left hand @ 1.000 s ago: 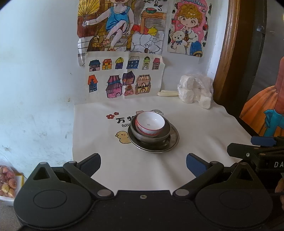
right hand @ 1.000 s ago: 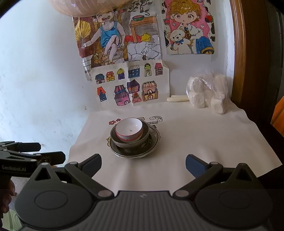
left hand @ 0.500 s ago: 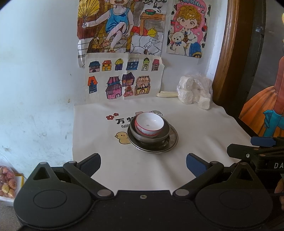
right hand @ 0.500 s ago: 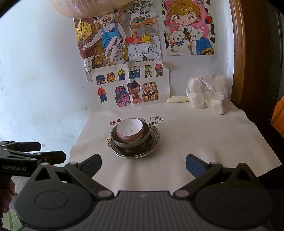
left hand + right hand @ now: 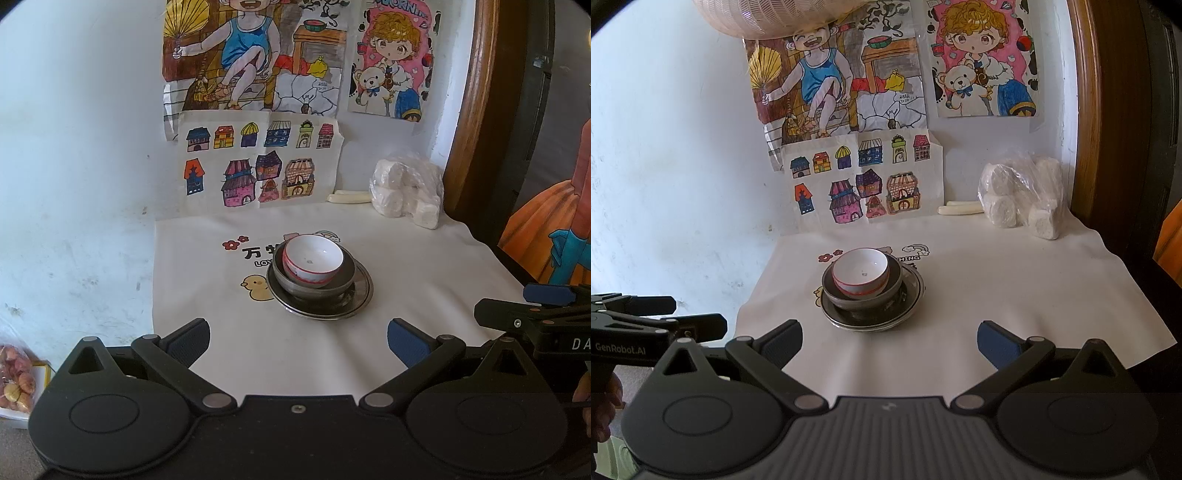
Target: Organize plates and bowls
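Both claws, left claw [image 5: 298, 341] and right claw [image 5: 889, 341], sit spread apart, holding nothing. Beyond them on the cloth-covered counter [image 5: 424, 280]: one white red-banded ceramic bowl [image 5: 313, 260] tilted inside one grey metal bowl [image 5: 334, 284], on one round steel plate [image 5: 360, 295].

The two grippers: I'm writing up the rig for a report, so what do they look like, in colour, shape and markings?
Both are matte black. The left gripper and right gripper each have two round discs at the base, angled link arms with silver pivot pins, and fingers faced with dark blue pads. The left one's body reads "GenRobot.AI" in white. No cables or sleeves show.
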Motion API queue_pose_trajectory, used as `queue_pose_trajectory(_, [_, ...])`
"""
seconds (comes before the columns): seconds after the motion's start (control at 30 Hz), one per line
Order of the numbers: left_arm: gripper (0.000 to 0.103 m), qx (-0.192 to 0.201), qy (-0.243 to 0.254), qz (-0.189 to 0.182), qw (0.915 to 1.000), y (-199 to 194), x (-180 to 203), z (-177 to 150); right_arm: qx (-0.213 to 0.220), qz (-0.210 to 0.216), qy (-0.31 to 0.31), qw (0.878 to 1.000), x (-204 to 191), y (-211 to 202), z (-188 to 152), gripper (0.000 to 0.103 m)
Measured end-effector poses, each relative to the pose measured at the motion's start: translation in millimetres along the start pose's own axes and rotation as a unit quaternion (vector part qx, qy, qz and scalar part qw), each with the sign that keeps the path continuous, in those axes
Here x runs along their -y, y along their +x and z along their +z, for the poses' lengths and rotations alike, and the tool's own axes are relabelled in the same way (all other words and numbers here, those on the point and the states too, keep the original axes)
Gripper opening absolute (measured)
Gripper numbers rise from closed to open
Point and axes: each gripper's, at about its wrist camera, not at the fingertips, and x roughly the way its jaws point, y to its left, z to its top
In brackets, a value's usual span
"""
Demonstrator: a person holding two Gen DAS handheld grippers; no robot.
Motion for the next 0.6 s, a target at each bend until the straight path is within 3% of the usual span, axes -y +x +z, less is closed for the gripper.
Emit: queue_pose_trajectory(0.6, [0.102,-0.008,-0.003,-0.004,1.0000,12.1,-5.9,2.9,-0.007,-0.003,-0.001,1.000,-0.2,10.0,5.5,0.103])
